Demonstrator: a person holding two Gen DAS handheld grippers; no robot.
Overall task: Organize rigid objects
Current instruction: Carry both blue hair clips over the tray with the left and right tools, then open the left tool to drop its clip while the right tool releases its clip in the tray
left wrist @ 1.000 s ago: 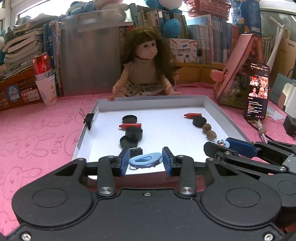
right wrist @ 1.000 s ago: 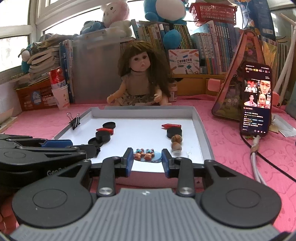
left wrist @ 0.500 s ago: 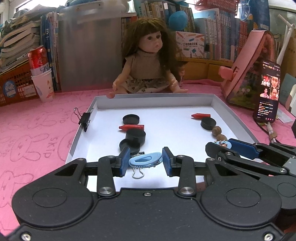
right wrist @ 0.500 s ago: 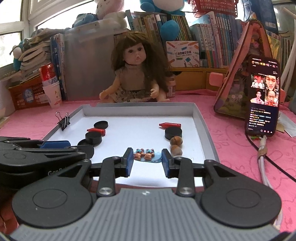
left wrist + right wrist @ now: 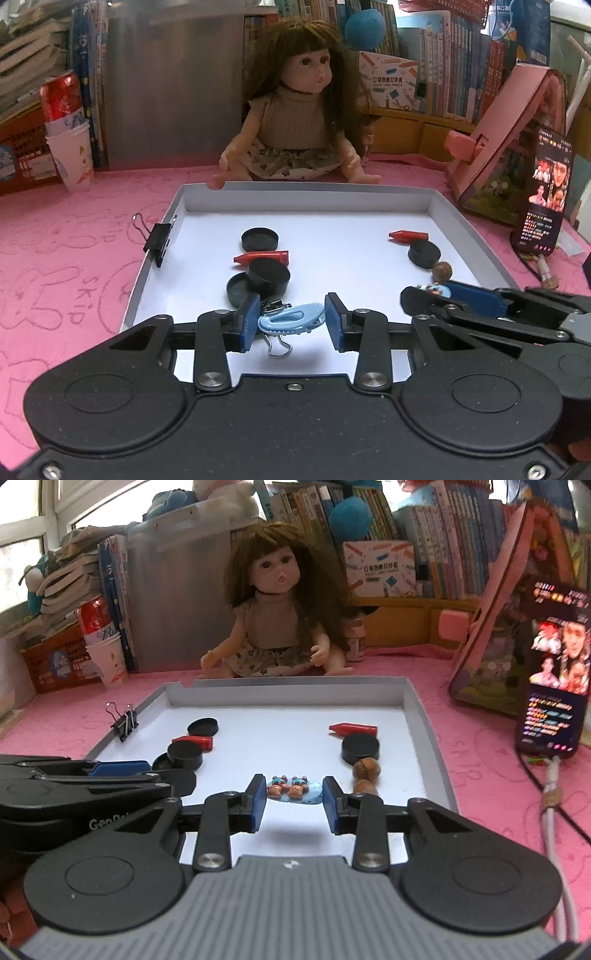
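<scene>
Blue clip (image 5: pixel 291 320) sits clamped in your left gripper (image 5: pixel 291 325) over the tray's (image 5: pixel 465 221) near edge; bear clip (image 5: pixel 293 789) clenched in the right gripper (image 5: pixel 294 803); lower each level beside its matching group, clear of black caps (image 5: pixel 269 275); release gently.

Glossy plastic clip (image 5: pixel 290 320), matt white paperboard tray (image 5: pixel 310 192), textured pink cloth (image 5: pixel 66 258).

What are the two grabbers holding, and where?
Left gripper pinches a light blue plastic clip by its ends. Right gripper pinches a blue bear-decorated clip by its ends.
</scene>
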